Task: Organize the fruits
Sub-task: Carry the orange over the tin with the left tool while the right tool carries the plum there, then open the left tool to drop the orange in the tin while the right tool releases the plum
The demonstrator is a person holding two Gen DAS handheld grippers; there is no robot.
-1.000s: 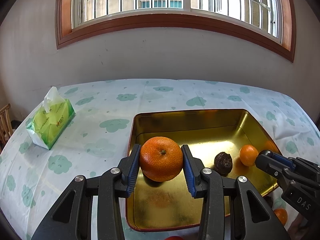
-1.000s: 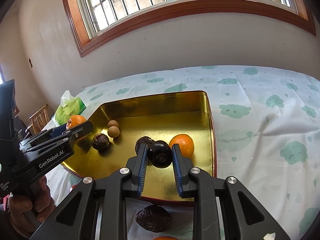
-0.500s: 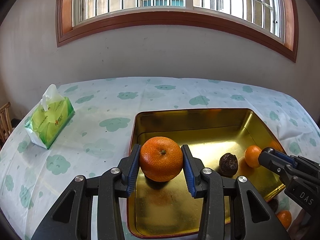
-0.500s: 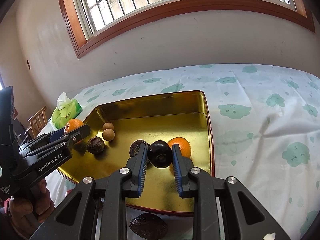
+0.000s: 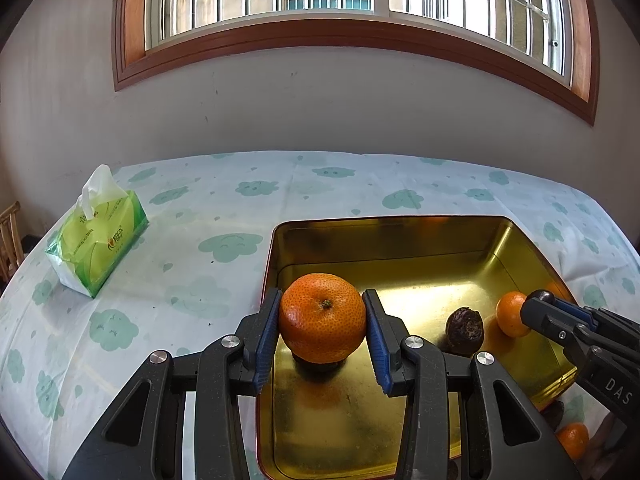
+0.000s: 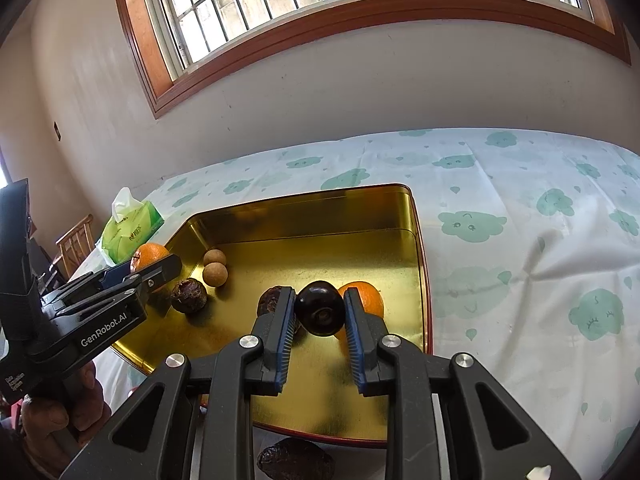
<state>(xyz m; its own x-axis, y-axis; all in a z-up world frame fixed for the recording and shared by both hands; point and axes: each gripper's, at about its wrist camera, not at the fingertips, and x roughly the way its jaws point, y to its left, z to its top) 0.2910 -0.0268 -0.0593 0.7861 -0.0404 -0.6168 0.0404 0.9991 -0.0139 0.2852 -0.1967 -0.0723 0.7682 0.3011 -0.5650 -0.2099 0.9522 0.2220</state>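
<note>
Left tongs (image 5: 322,328) clamp an orange (image 5: 322,317), right tongs (image 6: 320,320) a dark plum (image 6: 320,308), above the gold tray (image 5: 400,232)

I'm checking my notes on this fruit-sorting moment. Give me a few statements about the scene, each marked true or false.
1. The left gripper clamps a large orange. True.
2. The right gripper is empty. False: it is shut on a dark round fruit.
3. Two small tan round fruits lie in the gold tray. True.
4. The tissue pack sits inside the tray. False: it lies on the tablecloth beside it.
</note>
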